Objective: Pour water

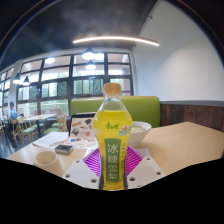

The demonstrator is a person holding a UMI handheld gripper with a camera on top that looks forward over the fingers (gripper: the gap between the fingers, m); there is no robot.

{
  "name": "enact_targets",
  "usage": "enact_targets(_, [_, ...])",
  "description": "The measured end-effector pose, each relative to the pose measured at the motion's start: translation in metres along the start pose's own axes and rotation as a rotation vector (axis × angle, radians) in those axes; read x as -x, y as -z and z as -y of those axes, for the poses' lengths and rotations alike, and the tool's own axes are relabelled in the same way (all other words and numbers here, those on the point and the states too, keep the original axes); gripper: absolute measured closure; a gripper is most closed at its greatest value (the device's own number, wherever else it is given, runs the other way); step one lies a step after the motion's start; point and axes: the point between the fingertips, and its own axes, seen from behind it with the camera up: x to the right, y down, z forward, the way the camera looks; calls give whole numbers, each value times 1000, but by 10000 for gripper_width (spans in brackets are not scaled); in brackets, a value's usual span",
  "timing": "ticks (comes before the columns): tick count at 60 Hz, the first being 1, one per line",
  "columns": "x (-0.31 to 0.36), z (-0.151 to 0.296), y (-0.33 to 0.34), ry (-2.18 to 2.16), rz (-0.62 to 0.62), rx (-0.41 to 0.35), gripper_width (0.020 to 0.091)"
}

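Leftmost, a flat notebook (48, 141) and a small dark object (63, 149) lay on the pale wooden table (190, 140), with a white paper cup (47, 160) nearer. Centrally, the gripper (113, 166) had its two fingers closed against the sides of a clear plastic bottle of yellow drink with an orange cap and yellow label (113, 135), held upright, magenta pads (93, 163) pressing it. Just right and behind stood a white bowl (139, 131). Far behind was a green bench back (140, 106), below large windows (60, 85).
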Motion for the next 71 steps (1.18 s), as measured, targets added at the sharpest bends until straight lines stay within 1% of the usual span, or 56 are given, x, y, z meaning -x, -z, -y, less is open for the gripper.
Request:
enact_targets(3, [-4,-11,-3,18,-4,28,841])
enact_targets(4, [-5,-16,-4,26,-7,43,817])
enact_targets(5, [-8,-18,-2,30,-9,52,830])
enact_targets(6, [-7,-14,-3,22,-5,33,833])
enact_targets(9, [-10,-25,-3,42,-7,74,826])
enact_targets(10, [-9,-20,-4,35,-6,58,828])
enact_targets(11, [-9,-21,-4,34,-6,61,818])
enact_targets(14, [-9,-22,-5,38,-6,69,821])
enact_targets(15, [-9,-22,-5,38,-5,67,805])
enact_targets(16, [-9,-23,-4,38,-6,68,781])
enact_targets(17, [-9,-22,-4,36,-6,66,771])
enact_targets(20, [-8,-21,-3,29,-4,63,676])
enact_targets(24, [-4,-21,0,22,-13,72,595])
enact_targets(27, [-8,-23,3,26,-31,80,497])
enact_targets(28, [-9,-21,6,30,-36,78,443])
enact_targets(31, [-11,-15,18,48,-65,69,320])
enact_targets(34, [-8,-5,31,60,-83,52,271])
enact_targets(38, [0,12,51,61,-93,21,274])
enact_targets(41, [13,20,73,47,-95,10,284])
enact_targets(42, [8,28,77,41,-89,13,284])
enact_targets(55, [75,63,196,-13,-82,-18,282])
enact_targets(59, [94,63,231,-33,-71,-25,286])
enact_targets(65, [119,59,274,-63,-30,-55,286])
enact_targets(71, [130,40,301,-84,-12,-21,298])
